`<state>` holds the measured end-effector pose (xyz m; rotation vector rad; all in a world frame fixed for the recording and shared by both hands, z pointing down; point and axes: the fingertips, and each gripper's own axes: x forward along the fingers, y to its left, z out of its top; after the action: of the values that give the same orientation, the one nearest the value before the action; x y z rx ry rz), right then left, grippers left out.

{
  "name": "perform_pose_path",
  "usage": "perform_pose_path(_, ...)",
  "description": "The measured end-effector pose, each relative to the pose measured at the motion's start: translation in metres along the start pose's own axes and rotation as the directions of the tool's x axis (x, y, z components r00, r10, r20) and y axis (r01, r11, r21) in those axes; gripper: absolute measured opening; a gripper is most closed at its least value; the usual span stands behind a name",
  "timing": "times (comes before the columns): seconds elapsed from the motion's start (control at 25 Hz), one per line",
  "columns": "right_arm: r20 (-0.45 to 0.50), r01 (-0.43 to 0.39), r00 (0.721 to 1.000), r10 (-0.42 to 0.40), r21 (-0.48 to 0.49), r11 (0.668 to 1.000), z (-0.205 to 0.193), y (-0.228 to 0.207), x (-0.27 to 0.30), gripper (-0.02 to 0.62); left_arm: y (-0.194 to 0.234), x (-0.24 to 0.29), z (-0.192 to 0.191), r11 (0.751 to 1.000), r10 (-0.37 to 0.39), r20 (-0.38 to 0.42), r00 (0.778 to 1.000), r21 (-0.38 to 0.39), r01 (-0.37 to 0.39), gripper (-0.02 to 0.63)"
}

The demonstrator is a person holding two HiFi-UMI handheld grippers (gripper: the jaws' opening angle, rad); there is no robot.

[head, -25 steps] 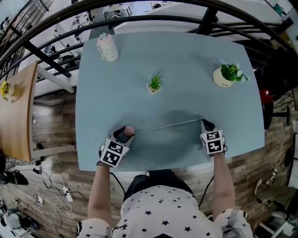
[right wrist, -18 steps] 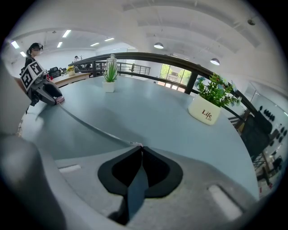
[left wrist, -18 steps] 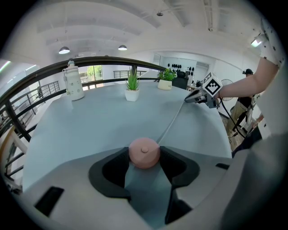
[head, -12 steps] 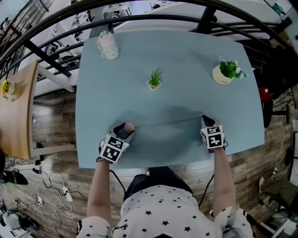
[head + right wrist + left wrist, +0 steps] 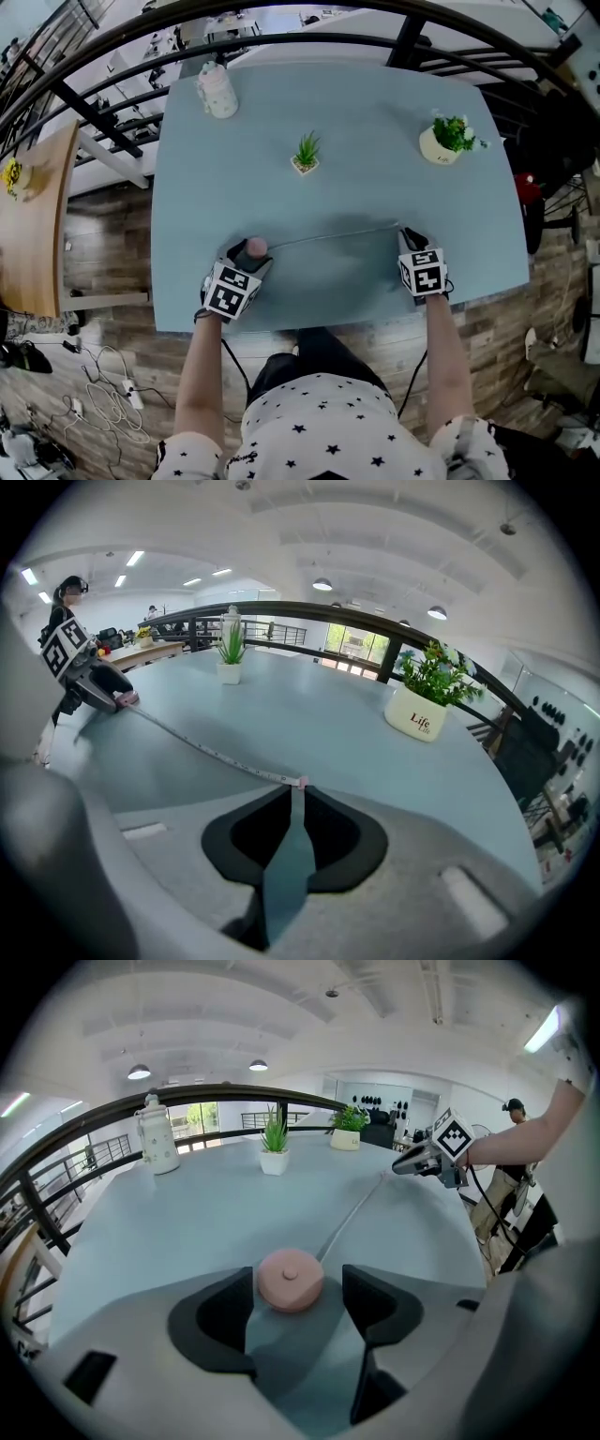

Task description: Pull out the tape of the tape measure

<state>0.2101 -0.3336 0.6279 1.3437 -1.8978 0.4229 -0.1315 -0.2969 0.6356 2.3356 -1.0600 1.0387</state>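
The person stands at the near edge of a pale blue desk, one pair of tongs in each hand, both angled down toward the top. The left tongs are spread wide, and they have just been opening. The round pink case of the tape measure lies flat on the desk between their two dark tips. A sliver of desk shows between the case and the right-hand tip. On the other side it sits so close to the tip that I cannot tell whether they touch.

From the case the tape runs in a thin, nearly straight line across the front of the desk to the right tongs. Those tongs stand only a narrow slit apart and have just been easing open. The tape's small pink end tab sits right at the mouth of that slit, at the very tips, with the pads not plainly pressing on it. The tape lies low along the desk.

Farther back, well apart from the tape, stand a small spiky plant in a white pot near the middle and a leafy plant in a cream pot marked "Life" toward the right. A white lidded bottle stands at the far left corner. A black railing curves behind the desk.
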Motion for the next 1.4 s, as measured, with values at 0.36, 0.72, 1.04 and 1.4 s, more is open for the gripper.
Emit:
perform_pose_path(0.36,0.076,0.0,0.997,0.002,-0.02,1.0,0.004,0.018,-0.034,0.028,-0.013,-0.022,0.002,0.998,0.048,0.079,0.996,-0.041,-0.045,0.279)
perform_pose_path(0.72,0.163,0.007,0.987,-0.004,-0.023,1.0,0.007,0.037,-0.078,0.028,-0.036,-0.06,0.007,0.991,0.087,0.174,0.981,-0.113,-0.068,0.279)
perform_pose_path(1.04,0.249,0.007,0.969,-0.011,0.016,1.0,0.005,0.054,-0.126,0.028,-0.065,-0.098,0.013,0.985,0.12,0.258,0.959,-0.154,-0.082,0.278)
perform_pose_path(1.4,0.351,-0.029,0.936,0.009,0.051,0.998,-0.005,0.09,-0.182,0.014,-0.108,-0.151,0.007,0.972,0.177,0.334,0.926,-0.206,-0.111,0.18)
